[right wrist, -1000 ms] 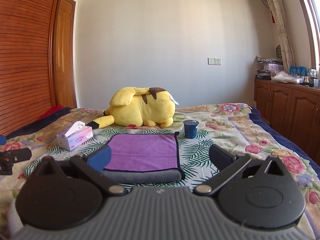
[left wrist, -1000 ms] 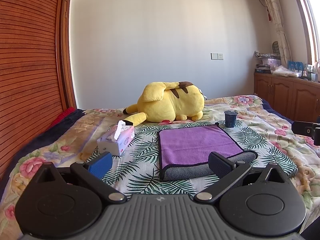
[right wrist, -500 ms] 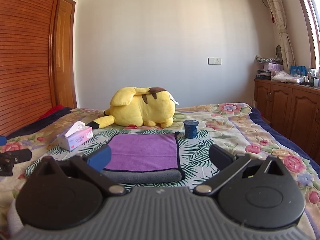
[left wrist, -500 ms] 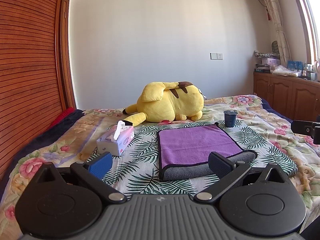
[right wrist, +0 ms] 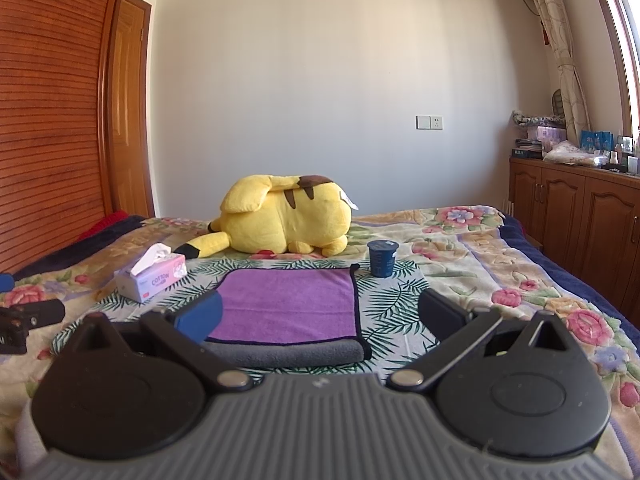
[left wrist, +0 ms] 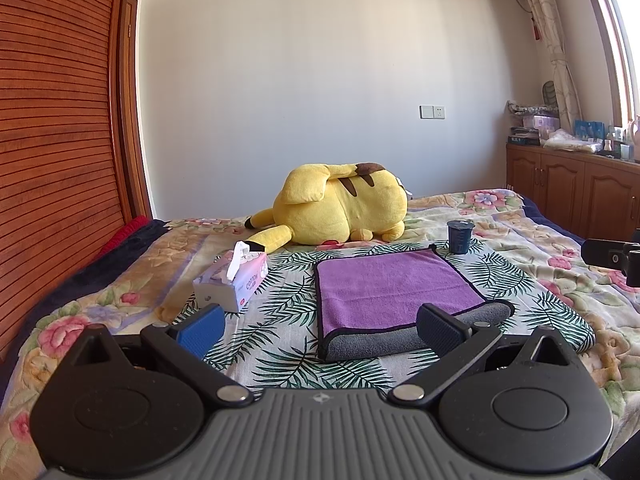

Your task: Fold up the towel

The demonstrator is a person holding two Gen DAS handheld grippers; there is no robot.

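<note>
A purple towel [left wrist: 390, 288] with a grey underside and dark trim lies folded flat on the bed, its grey fold at the near edge. It also shows in the right wrist view [right wrist: 290, 306]. My left gripper [left wrist: 320, 326] is open and empty, held just short of the towel's near edge, toward its left half. My right gripper [right wrist: 320, 316] is open and empty, just short of the towel's near right corner. Each gripper's tip shows at the edge of the other's view.
A yellow plush toy [left wrist: 340, 208] lies behind the towel. A tissue box [left wrist: 234, 280] sits to the left, a dark blue cup [left wrist: 460, 236] at the towel's far right corner. The floral bedspread [left wrist: 520, 272] covers the bed. Wooden cabinets [right wrist: 580, 216] stand at right.
</note>
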